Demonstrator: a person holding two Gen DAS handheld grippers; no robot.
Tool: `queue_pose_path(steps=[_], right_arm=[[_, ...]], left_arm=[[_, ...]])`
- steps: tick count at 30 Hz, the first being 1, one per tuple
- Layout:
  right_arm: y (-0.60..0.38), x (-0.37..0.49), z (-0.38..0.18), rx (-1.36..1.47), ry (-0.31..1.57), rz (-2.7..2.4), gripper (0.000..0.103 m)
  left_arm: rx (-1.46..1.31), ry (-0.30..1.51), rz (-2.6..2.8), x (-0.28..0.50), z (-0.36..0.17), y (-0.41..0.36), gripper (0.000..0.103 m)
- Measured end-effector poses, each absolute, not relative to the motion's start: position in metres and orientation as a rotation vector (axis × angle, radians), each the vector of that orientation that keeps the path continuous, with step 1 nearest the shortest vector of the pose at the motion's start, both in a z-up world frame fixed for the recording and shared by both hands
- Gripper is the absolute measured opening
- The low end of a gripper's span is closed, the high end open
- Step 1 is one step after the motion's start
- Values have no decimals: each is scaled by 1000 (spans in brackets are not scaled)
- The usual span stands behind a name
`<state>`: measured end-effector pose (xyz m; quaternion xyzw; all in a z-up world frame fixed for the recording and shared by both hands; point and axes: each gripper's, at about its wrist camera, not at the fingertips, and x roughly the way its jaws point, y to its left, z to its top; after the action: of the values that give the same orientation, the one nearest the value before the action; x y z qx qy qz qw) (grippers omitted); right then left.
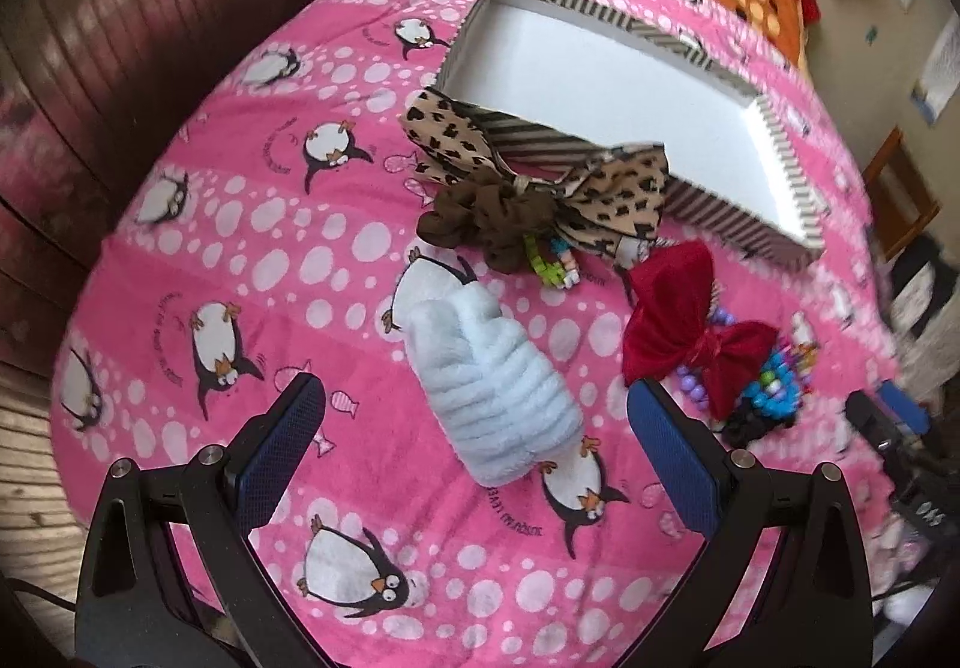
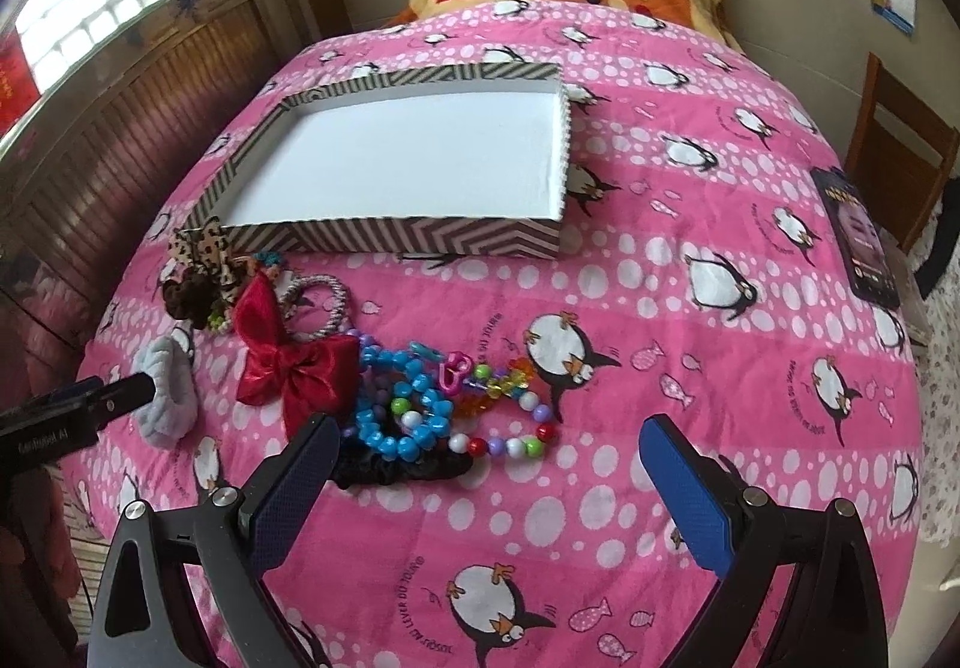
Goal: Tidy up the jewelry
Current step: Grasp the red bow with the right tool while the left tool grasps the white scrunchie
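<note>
on a pink penguin blanket (image 2: 660,260), the left gripper (image 1: 477,416) is hovering released over a pale blue scrunchie (image 1: 492,392); the right gripper (image 2: 486,446) is waiting, spread and empty. next it likely needs closing, then lifting toward the striped box (image 1: 708,200).

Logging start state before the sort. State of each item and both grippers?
striped box: open, empty
left gripper: open, above the pale blue scrunchie, holding nothing
right gripper: open, holding nothing
red bow: on blanket, outside box
leopard bow: against box wall, outside
bead bracelets: piled on blanket
black scrunchie: on blanket
</note>
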<state>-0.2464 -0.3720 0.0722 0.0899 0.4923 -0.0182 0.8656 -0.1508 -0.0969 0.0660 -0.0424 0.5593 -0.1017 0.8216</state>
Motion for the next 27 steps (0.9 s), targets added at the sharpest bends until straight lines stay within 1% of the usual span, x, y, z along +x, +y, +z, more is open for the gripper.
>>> queue_pose_path(steps=[4,7,9,11,14,15,16,17,18,20,21,22,23,24,25,26,27], right_arm=[[-361,-243,78,187,1009,31,99],[-341,-238,81,131,1000,120,98],[-324,-234,81,73,1000,173,91],[-303,-227,80,10,1001,252,80],[-282,-217,71,-66,1011,312,73],[-278,-213,68,-79,1022,332,67],[-275,-211,65,-86,1033,353,63],[-272,-206,60,-101,1048,368,57],[-270,-201,54,-115,1064,378,55],[-268,-193,44,-137,1089,367,49],[-270,-189,38,-138,1105,362,45],[-271,-186,35,-131,1118,363,43],[-273,-183,29,-120,1135,362,35],[-274,-182,27,-110,1144,362,25],[-276,-181,25,-98,1149,361,21],[-278,-183,25,-82,1139,359,16],[-280,-185,28,-65,1121,357,13]], left_arm=[[-207,1217,-248,-147,64,-81,101],[-224,1240,-233,-143,58,-81,101],[-214,1246,-229,-138,54,-83,101],[-194,1261,-201,-132,48,-84,101],[-184,1283,-190,-125,39,-84,101],[-180,1291,-187,-122,36,-84,101],[-183,1291,-186,-120,34,-84,101],[-187,1287,-187,-119,33,-83,96],[-191,1286,-188,-119,32,-83,93],[-196,1301,-208,-119,27,-82,81],[-198,1309,-220,-119,25,-82,78],[-196,1310,-225,-120,23,-83,74],[-192,1301,-229,-121,23,-83,70],[-192,1296,-237,-121,23,-82,66],[-196,1293,-248,-121,23,-82,52],[-207,1298,-264,-121,24,-81,42],[-217,1305,-270,-121,25,-80,42]])
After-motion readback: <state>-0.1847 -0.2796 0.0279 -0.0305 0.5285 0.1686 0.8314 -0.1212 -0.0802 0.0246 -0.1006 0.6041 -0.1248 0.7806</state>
